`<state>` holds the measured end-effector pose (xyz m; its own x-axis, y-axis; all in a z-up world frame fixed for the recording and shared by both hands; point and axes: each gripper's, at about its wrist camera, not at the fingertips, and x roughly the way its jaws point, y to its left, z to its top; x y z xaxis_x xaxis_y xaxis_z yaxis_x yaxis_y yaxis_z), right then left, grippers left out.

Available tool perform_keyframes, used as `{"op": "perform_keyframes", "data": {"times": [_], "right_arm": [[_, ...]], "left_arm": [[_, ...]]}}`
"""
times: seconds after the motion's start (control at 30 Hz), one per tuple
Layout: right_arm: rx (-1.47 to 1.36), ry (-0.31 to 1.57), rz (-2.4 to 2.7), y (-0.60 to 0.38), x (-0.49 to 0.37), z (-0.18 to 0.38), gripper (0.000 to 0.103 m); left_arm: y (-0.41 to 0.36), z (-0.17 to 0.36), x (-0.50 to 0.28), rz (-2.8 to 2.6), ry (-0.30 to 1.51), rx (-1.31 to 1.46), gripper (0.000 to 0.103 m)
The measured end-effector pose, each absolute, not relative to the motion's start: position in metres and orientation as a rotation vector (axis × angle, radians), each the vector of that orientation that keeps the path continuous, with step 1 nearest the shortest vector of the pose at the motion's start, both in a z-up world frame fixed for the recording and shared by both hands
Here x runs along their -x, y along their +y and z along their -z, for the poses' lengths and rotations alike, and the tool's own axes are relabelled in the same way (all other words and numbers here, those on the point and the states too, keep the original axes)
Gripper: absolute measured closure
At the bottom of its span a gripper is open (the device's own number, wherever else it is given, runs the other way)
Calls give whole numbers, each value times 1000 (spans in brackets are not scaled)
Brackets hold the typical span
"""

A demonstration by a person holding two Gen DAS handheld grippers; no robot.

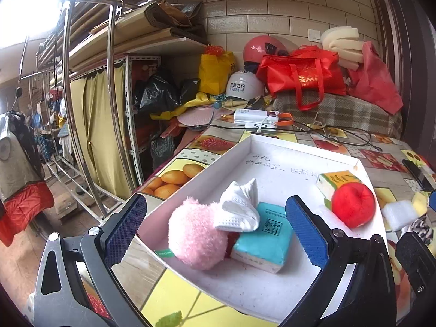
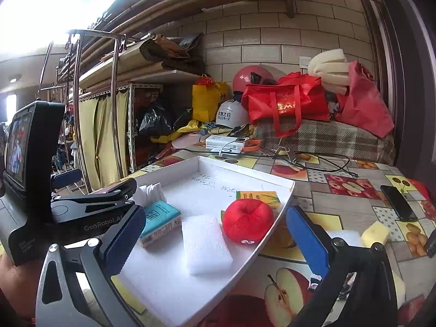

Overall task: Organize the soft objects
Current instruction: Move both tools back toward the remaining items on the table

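A white tray [image 1: 272, 147] lies on the fruit-print tablecloth. It holds a pink fluffy ball [image 1: 194, 235], a folded white cloth [image 1: 239, 207], a teal tissue pack [image 1: 263, 238], a red plush apple [image 1: 353, 204] and a yellow-green tissue pack [image 1: 333, 181]. My left gripper [image 1: 215, 227] is open and empty, its jaws either side of the ball and teal pack. In the right wrist view the tray [image 2: 245, 170] also holds a white foam block [image 2: 205, 244], beside the apple [image 2: 246, 220] and the teal pack [image 2: 160, 218]. My right gripper [image 2: 216, 237] is open and empty above the foam block.
A yellow sponge [image 2: 374, 233] and a white foam piece [image 2: 344, 235] lie on the cloth right of the tray, with a black phone [image 2: 397, 203] beyond. Power banks and cables [image 2: 229, 144], helmets and red bags [image 2: 286, 100] fill the back. The table's left edge drops to the floor.
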<state>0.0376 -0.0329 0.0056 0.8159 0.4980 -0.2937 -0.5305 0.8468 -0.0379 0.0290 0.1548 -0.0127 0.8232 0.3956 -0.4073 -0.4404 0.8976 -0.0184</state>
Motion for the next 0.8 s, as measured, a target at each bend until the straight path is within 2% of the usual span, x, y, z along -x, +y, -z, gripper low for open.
{"op": "perform_keyframes", "data": {"times": [0.2,0.53,0.8], "right_arm": [[94,297,-548,-69,-17,-6,0],[-14,317,-398,-147,-28,-8,0],[-157,363,-220,-244,-49,-4,0]], "left_arm": [[119,9,-5,-375,357,78,0],[73,8,-7,-212,402,46,0],[29,10,-15,-9,471,-5,0]]}}
